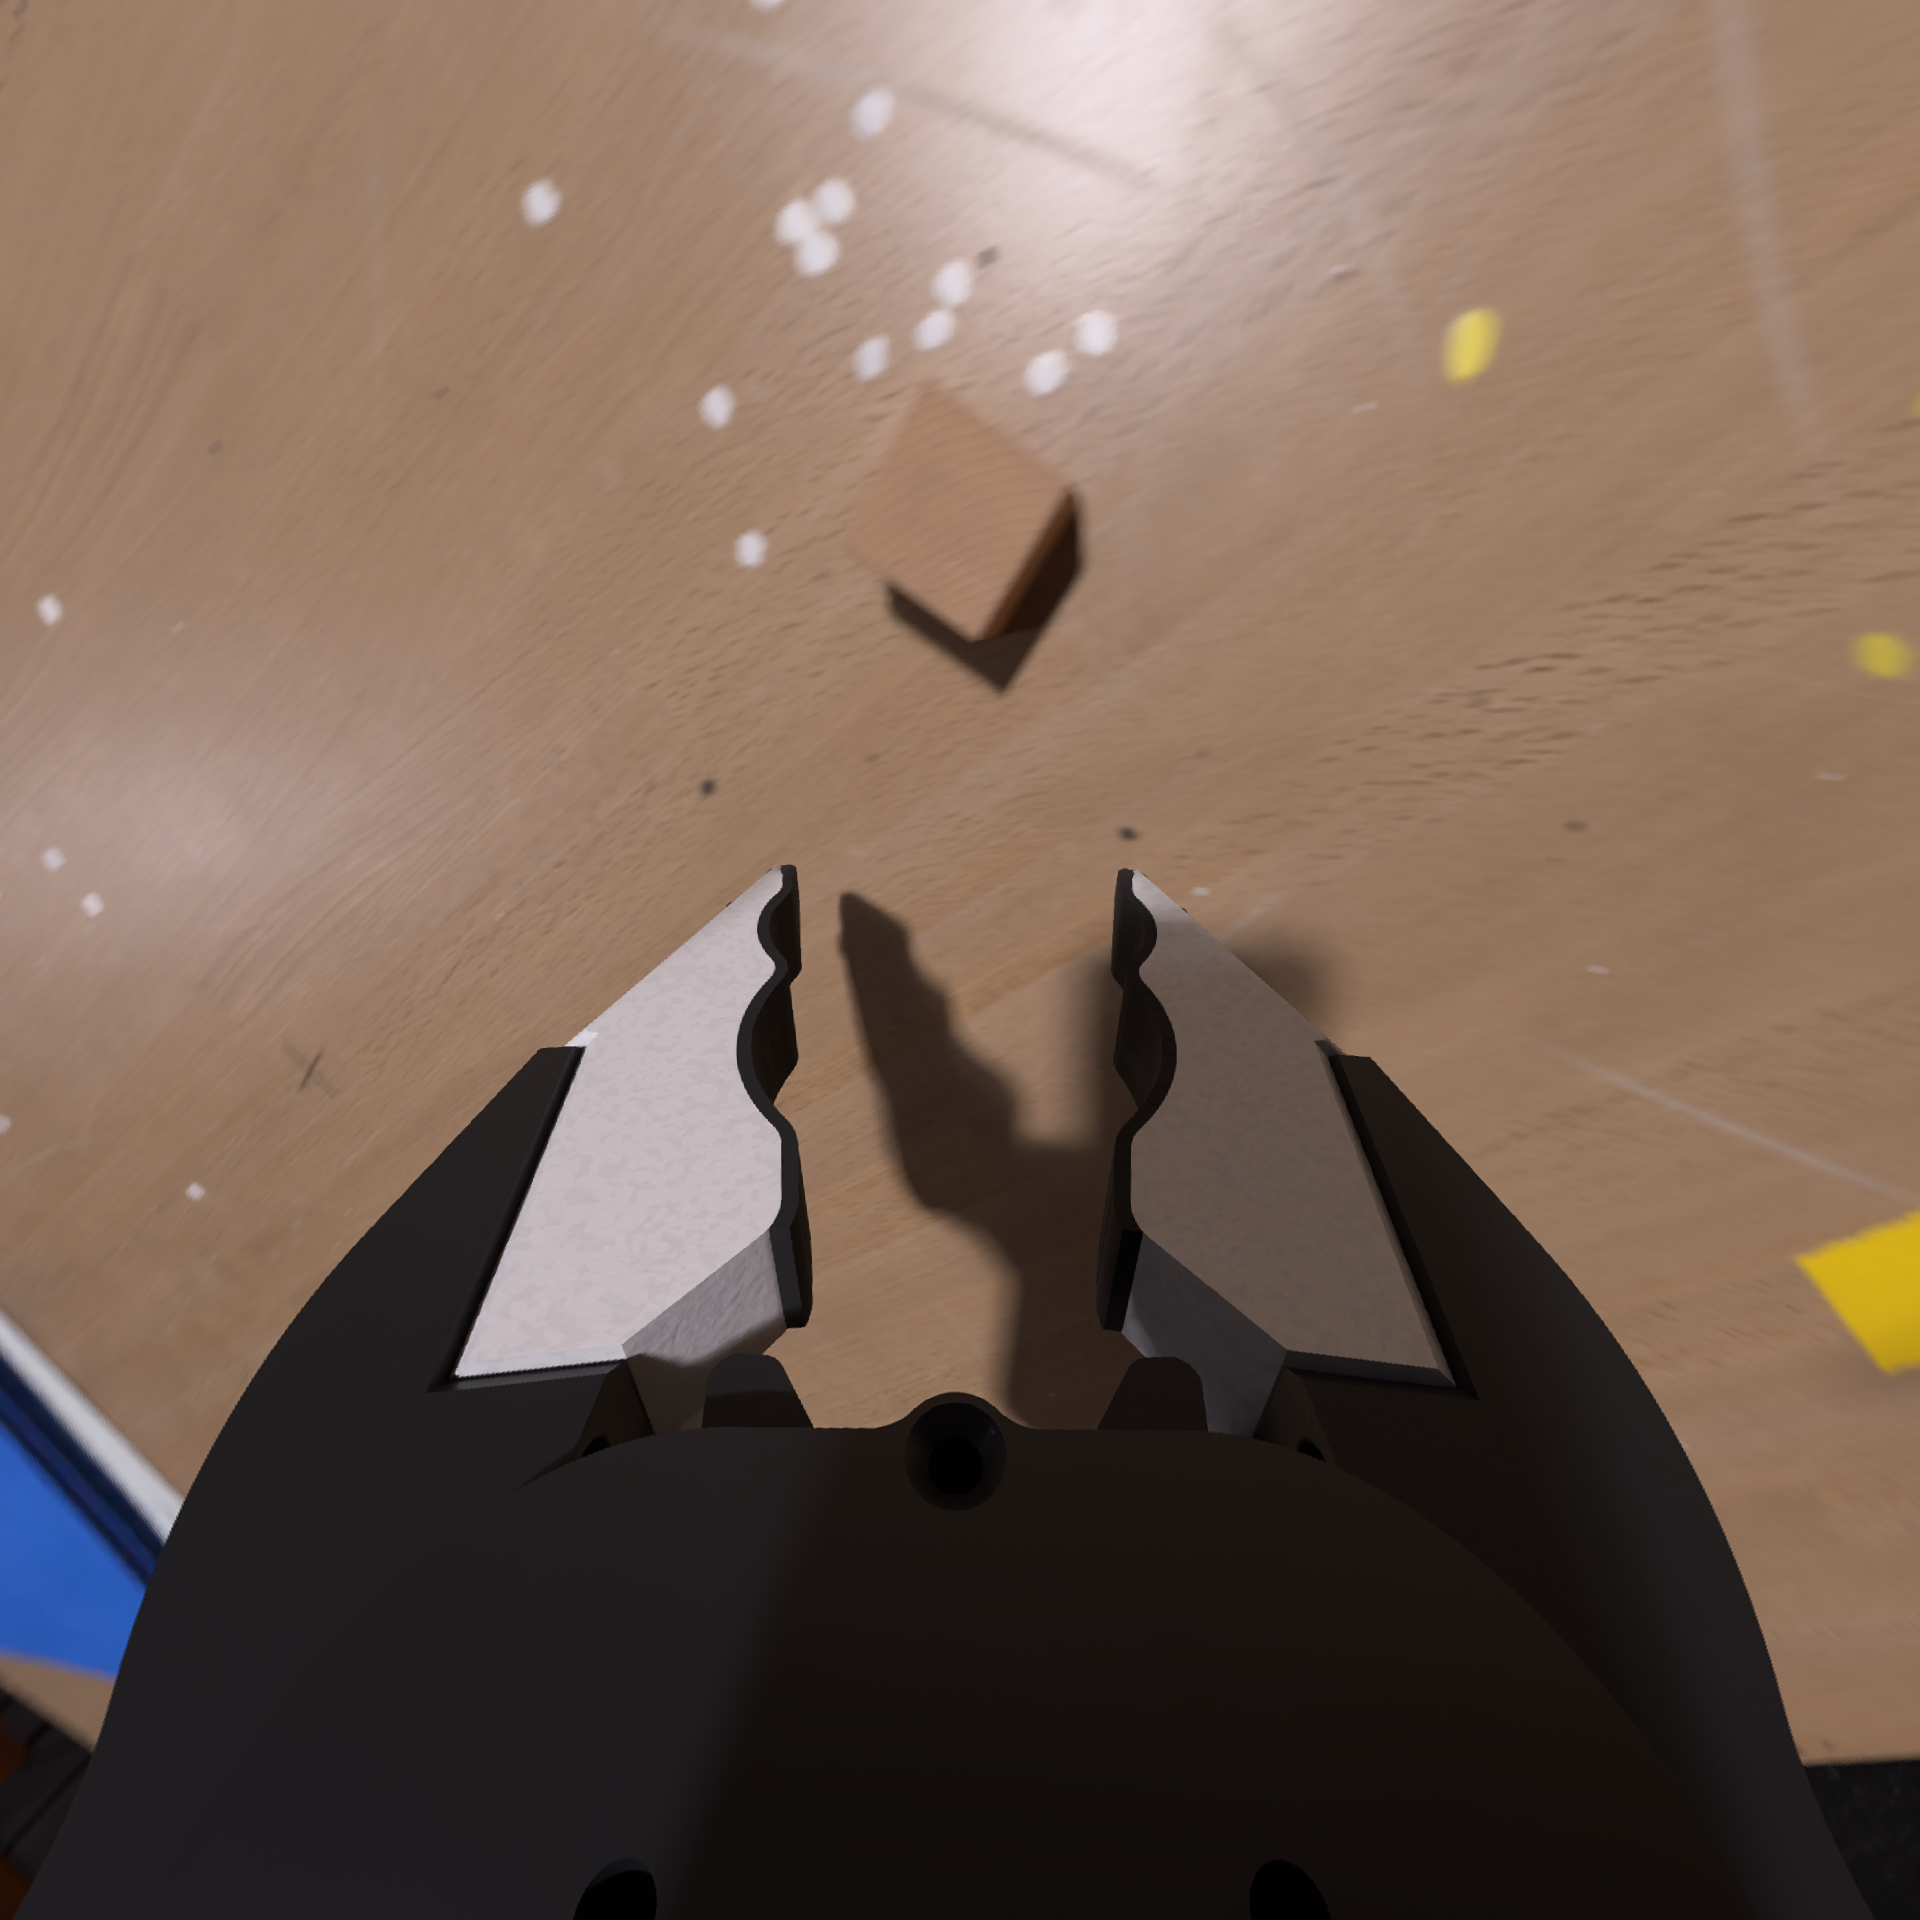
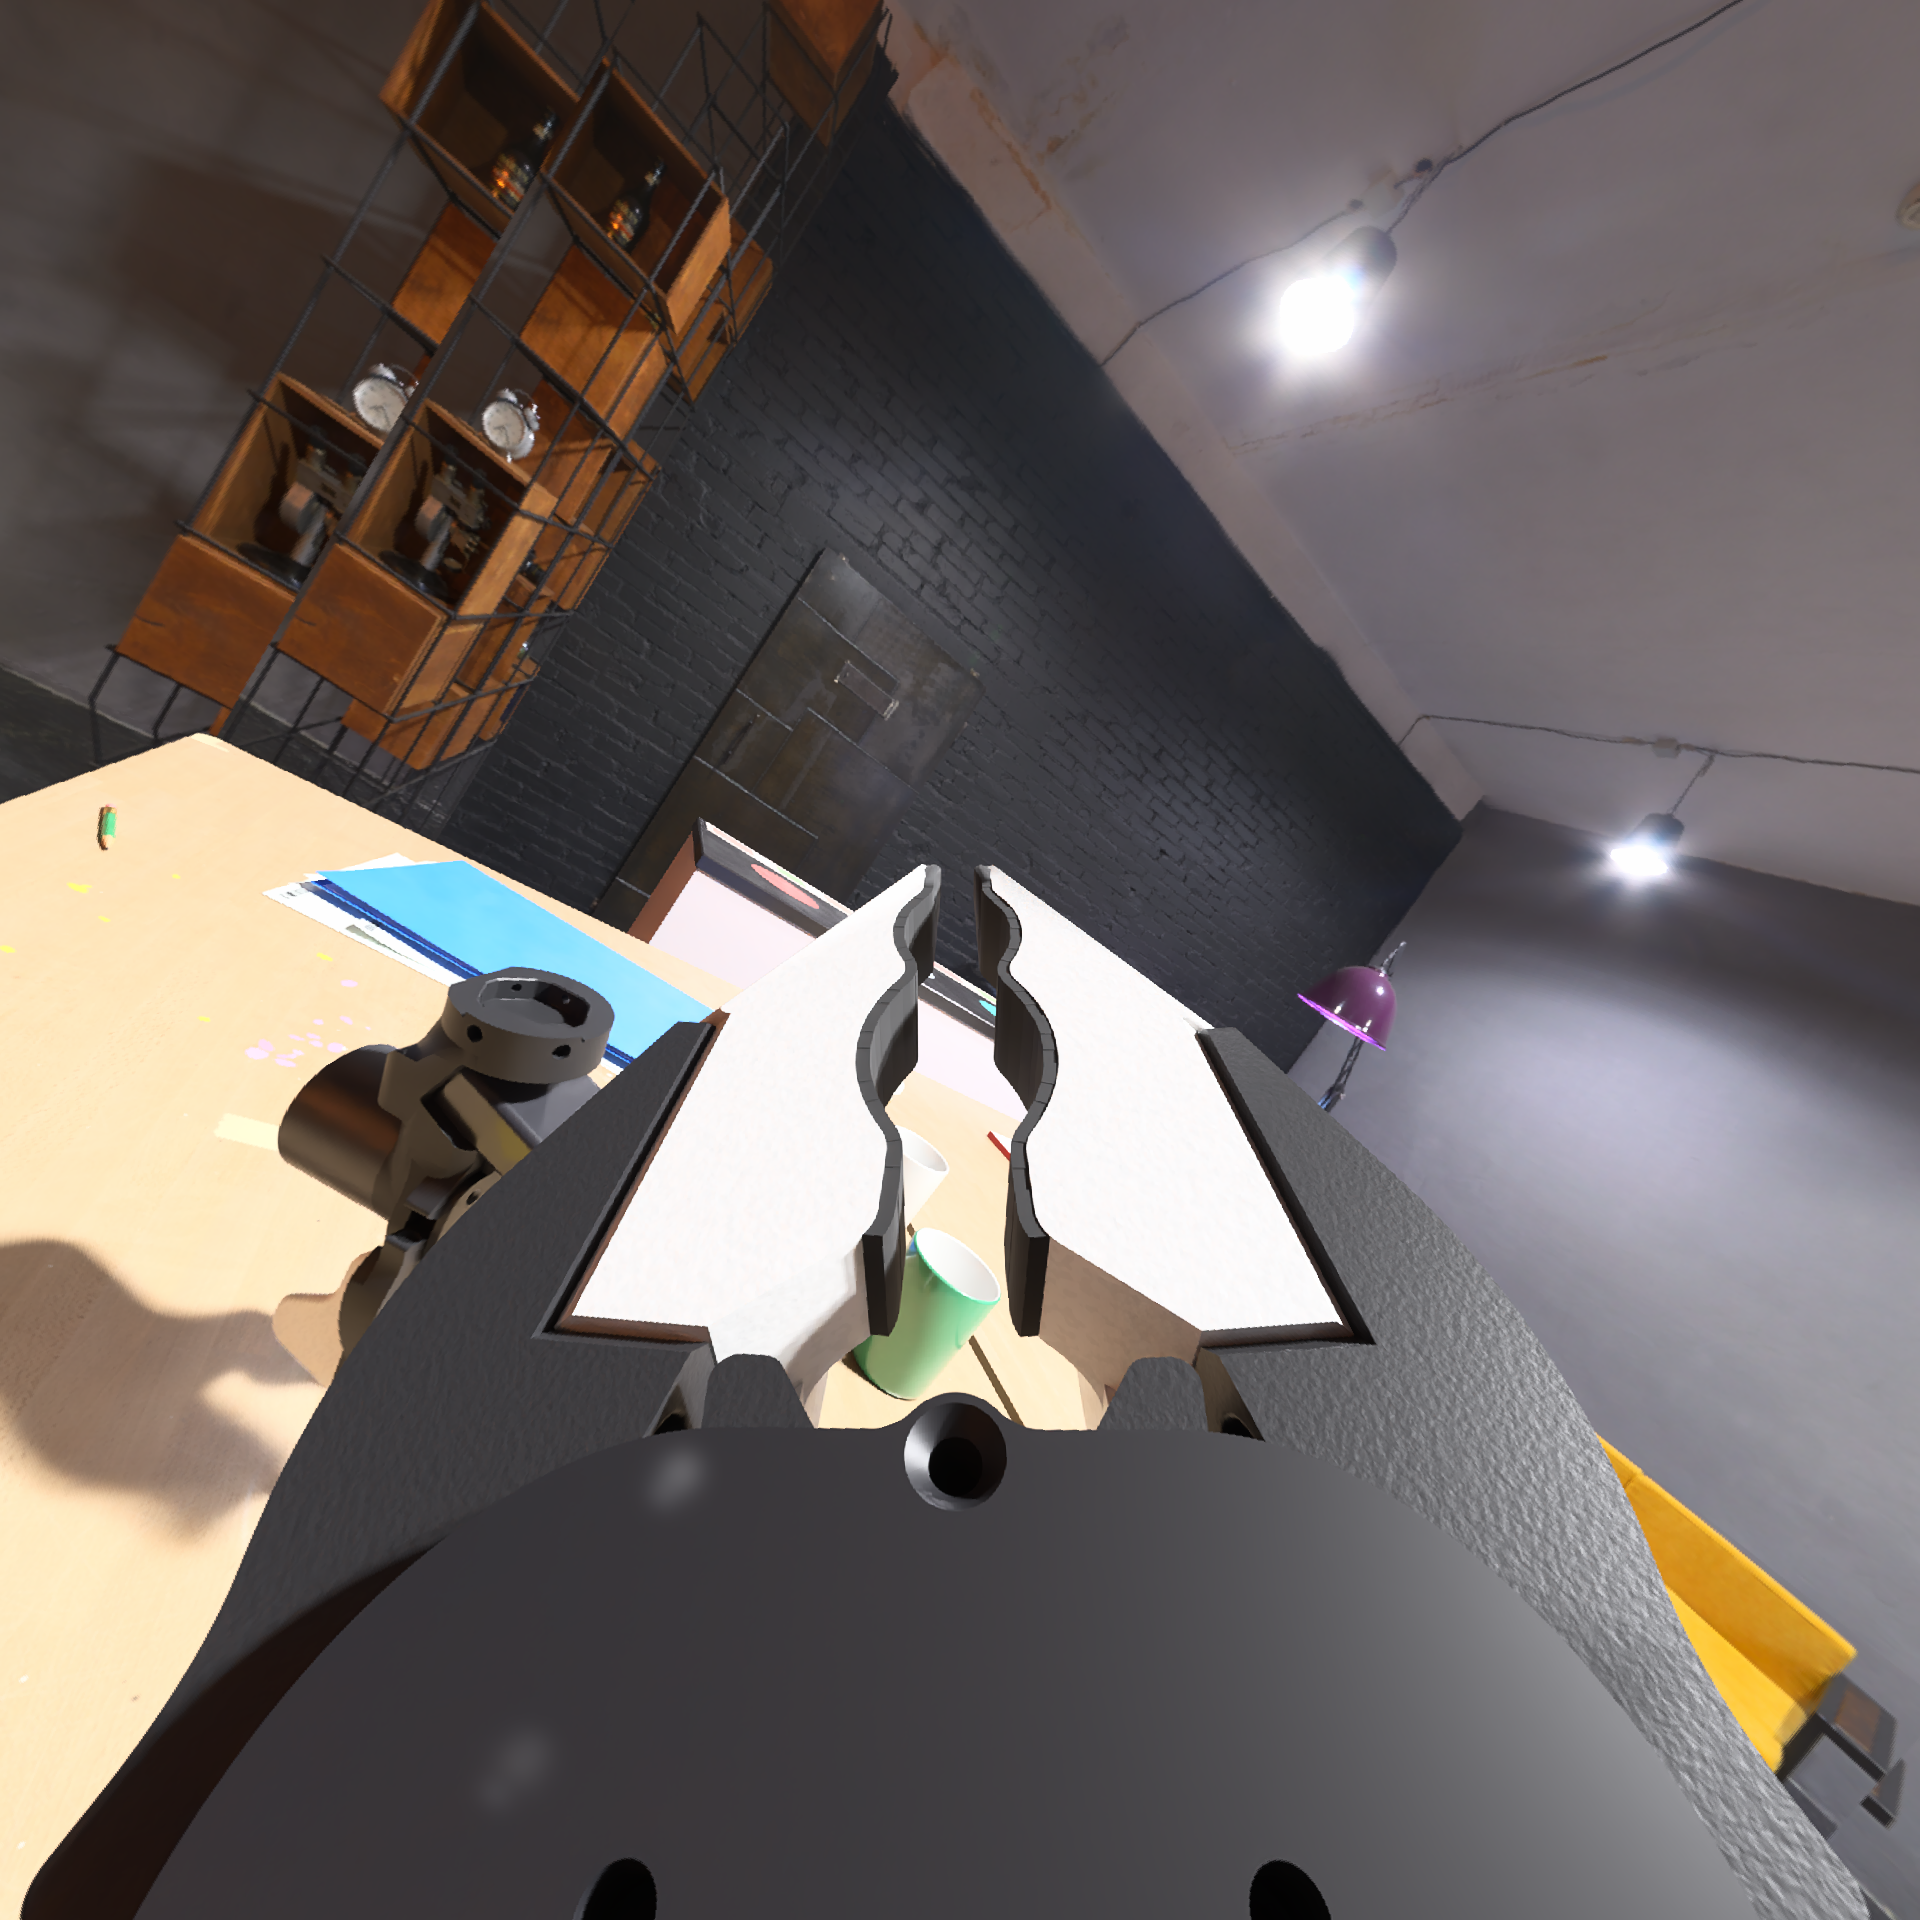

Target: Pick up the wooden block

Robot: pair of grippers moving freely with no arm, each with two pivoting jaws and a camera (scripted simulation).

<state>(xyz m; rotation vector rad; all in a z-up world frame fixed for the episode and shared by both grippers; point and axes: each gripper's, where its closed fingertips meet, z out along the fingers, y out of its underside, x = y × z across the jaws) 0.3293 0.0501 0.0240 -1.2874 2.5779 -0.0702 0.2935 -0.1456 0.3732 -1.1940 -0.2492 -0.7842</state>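
Note:
The wooden block (image 1: pixel 971 520) is a small tan cube on the wooden table (image 1: pixel 416 623), turned corner-on to me, in the upper middle of the left wrist view. My left gripper (image 1: pixel 956 878) is open and empty, above the table, with the block ahead of its fingertips and apart from them. My right gripper (image 2: pixel 958 873) has its jaws nearly together with only a narrow slit, holds nothing, and points up across the table's far side toward a dark brick wall. The left gripper (image 2: pixel 447 1122) also shows at the left of the right wrist view.
White dots and yellow patches (image 1: pixel 1870 1299) mark the tabletop around the block. A blue sheet (image 1: pixel 62 1538) lies at the table's near-left edge. A green cup (image 2: pixel 925 1320) lies behind my right fingers, blue papers (image 2: pixel 499 925) farther back. A shelf unit (image 2: pixel 436 436) stands beyond the table.

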